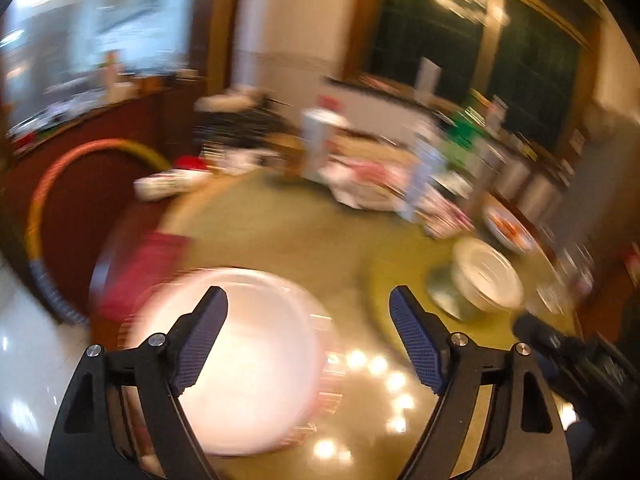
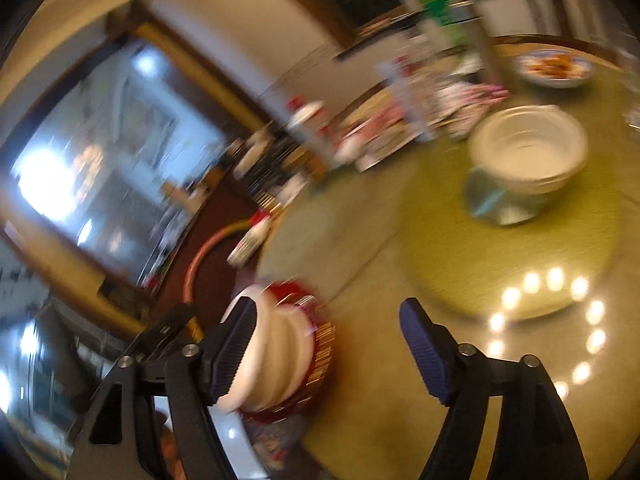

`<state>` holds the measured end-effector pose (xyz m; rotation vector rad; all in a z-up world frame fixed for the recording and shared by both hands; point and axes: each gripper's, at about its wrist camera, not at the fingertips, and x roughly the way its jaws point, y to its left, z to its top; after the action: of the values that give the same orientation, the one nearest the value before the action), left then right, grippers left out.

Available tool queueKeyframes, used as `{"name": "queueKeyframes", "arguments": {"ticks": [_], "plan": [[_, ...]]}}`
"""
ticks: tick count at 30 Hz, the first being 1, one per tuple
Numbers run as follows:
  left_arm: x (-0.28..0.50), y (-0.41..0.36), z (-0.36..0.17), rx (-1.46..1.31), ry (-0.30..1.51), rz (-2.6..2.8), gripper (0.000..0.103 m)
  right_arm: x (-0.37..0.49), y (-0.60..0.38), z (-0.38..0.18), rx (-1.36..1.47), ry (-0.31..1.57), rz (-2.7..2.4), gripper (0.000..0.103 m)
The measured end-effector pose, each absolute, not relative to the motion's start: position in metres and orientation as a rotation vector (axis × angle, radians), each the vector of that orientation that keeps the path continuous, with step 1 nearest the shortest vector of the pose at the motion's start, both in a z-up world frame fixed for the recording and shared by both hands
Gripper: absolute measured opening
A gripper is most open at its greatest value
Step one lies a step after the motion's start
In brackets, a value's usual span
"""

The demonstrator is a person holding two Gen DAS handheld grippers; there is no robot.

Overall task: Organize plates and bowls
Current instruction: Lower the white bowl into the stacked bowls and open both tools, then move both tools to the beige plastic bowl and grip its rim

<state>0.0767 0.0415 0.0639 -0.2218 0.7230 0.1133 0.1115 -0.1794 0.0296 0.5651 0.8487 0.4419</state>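
Both views are motion-blurred. A stack of white plates [image 1: 248, 364] sits on a red mat at the round table's near left edge; it also shows in the right wrist view [image 2: 280, 352]. My left gripper [image 1: 308, 344] is open and empty just above and right of the plates. A stack of white bowls [image 1: 486, 274] stands on the green turntable [image 1: 400, 280]; in the right wrist view the bowls [image 2: 528, 148] sit far ahead. My right gripper [image 2: 328, 356] is open and empty, its left finger beside the plate stack.
Cluttered bottles, boxes and wrappers [image 1: 360, 168] crowd the table's far side. A dish of food [image 2: 556, 68] sits at the back right. A hula hoop [image 1: 52, 200] leans at the left. The right gripper's body [image 1: 580, 356] shows at the left view's right edge.
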Motion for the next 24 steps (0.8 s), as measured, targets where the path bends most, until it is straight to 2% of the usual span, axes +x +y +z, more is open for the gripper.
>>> {"name": "queueKeyframes", "arguments": {"ticks": [6, 13, 21, 24], "plan": [[0.157, -0.045, 0.041, -0.211, 0.869, -0.049, 0.084, 0.156, -0.277, 0.003, 0.705, 0.898, 0.243, 0.081], [0.227, -0.098, 0.019, -0.196, 0.911, -0.034, 0.084, 0.215, -0.339, -0.021, 0.748, 0.935, 0.123, 0.078], [0.268, -0.122, -0.013, -0.190, 0.956, 0.010, 0.084, 0.265, -0.340, -0.046, 0.698, 0.982, 0.086, 0.055], [0.271, -0.127, -0.019, -0.166, 0.941, 0.017, 0.084, 0.275, -0.335, -0.053, 0.669, 0.988, 0.070, 0.055]]}}
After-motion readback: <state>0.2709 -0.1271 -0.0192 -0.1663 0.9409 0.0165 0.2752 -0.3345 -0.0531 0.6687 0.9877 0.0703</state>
